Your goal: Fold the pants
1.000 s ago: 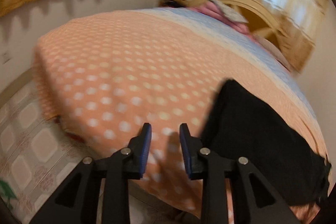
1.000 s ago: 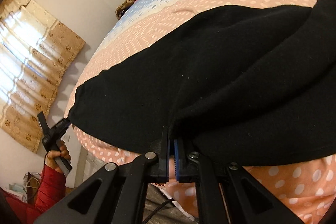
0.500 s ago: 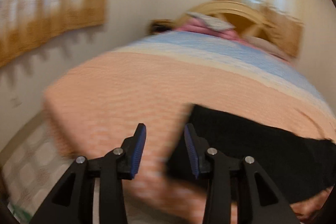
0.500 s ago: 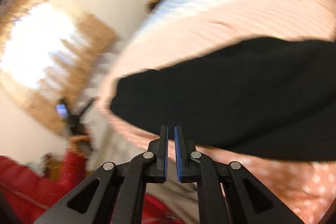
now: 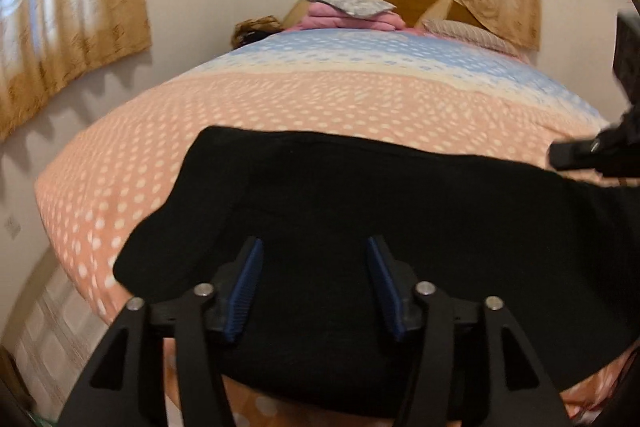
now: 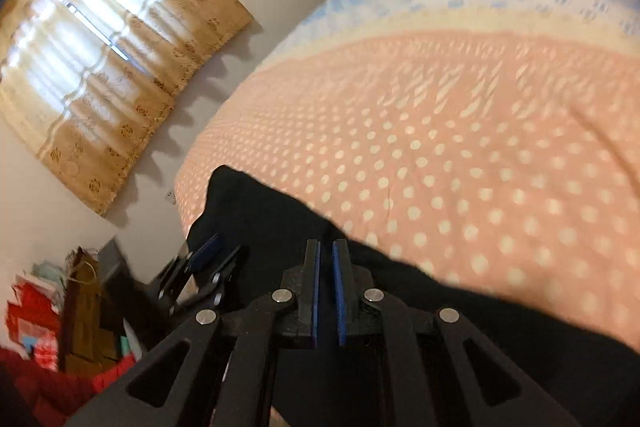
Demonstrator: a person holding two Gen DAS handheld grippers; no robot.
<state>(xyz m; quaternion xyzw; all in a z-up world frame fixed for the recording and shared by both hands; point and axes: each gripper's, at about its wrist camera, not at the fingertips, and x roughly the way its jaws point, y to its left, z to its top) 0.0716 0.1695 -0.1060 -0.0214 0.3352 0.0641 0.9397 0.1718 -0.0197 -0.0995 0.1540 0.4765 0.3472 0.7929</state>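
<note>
Left gripper (image 5: 314,287) spread (over pants (image 5: 400,211)).

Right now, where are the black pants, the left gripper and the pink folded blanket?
black pants (image 5: 400,195): left wrist view, on the flat upper panel of cloth.
left gripper (image 5: 316,287): left wrist view, midway between its spread fingers.
pink folded blanket (image 5: 348,21): left wrist view, on its front edge.
</note>
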